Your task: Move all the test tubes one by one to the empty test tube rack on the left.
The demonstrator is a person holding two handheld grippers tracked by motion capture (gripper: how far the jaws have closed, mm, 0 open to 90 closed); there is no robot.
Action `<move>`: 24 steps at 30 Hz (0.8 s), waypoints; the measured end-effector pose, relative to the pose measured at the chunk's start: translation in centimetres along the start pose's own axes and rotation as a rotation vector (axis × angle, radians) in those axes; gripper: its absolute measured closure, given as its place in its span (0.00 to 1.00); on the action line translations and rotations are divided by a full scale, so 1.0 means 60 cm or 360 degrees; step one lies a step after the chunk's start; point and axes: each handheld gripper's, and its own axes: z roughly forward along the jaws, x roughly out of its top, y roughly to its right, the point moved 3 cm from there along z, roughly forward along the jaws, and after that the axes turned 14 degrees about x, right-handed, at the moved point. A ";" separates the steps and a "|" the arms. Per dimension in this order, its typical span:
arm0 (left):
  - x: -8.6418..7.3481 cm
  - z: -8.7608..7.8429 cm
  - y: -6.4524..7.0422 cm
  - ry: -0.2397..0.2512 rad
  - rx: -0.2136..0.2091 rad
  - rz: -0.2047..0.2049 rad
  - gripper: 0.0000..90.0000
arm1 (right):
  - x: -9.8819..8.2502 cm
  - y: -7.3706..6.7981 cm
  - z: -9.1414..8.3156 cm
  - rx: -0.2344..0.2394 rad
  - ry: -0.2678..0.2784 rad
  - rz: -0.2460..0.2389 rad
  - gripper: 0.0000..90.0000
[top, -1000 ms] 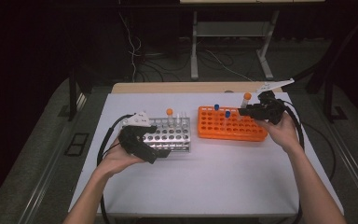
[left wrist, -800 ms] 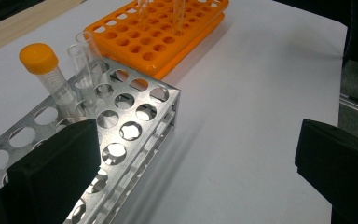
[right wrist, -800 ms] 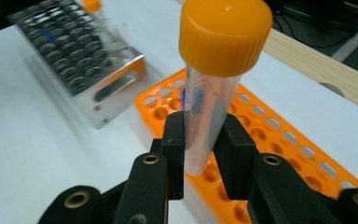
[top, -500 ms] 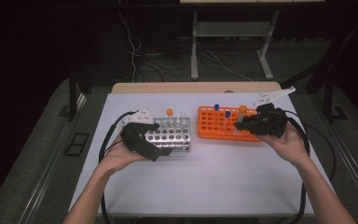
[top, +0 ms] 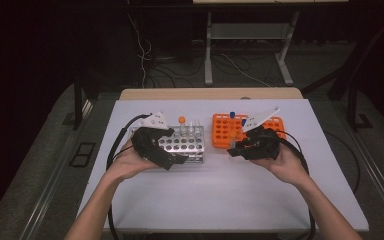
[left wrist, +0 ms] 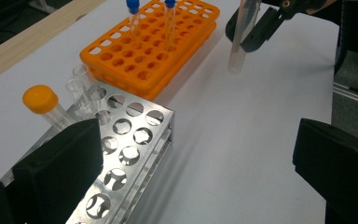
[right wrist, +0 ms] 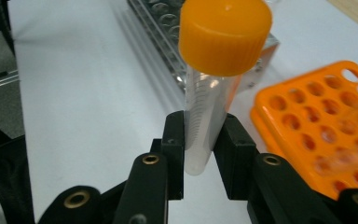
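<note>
1. Tube with orange cap [right wrist: 208,88] is clamped in the right claw [right wrist: 204,140], above the desk [top: 230,195] between both racks.
2. Grip sits low on it; it may tilt and miss the metal rack [left wrist: 135,140].
3. Left claw [top: 172,159] stands released beside that rack.

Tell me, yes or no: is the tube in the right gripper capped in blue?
No, the tube clamped between the right gripper jaws wears an orange cap in the right gripper view.
</note>
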 end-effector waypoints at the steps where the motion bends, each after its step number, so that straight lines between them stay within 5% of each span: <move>1: 0.002 0.000 0.001 -0.0001 -0.0003 0.0004 0.01 | 0.002 -0.003 0.005 0.0012 -0.0006 -0.0015 0.82; 24: 0.046 0.009 0.022 -0.0081 -0.0127 0.0156 0.16 | 0.069 -0.046 0.092 0.0175 -0.0084 -0.0182 0.82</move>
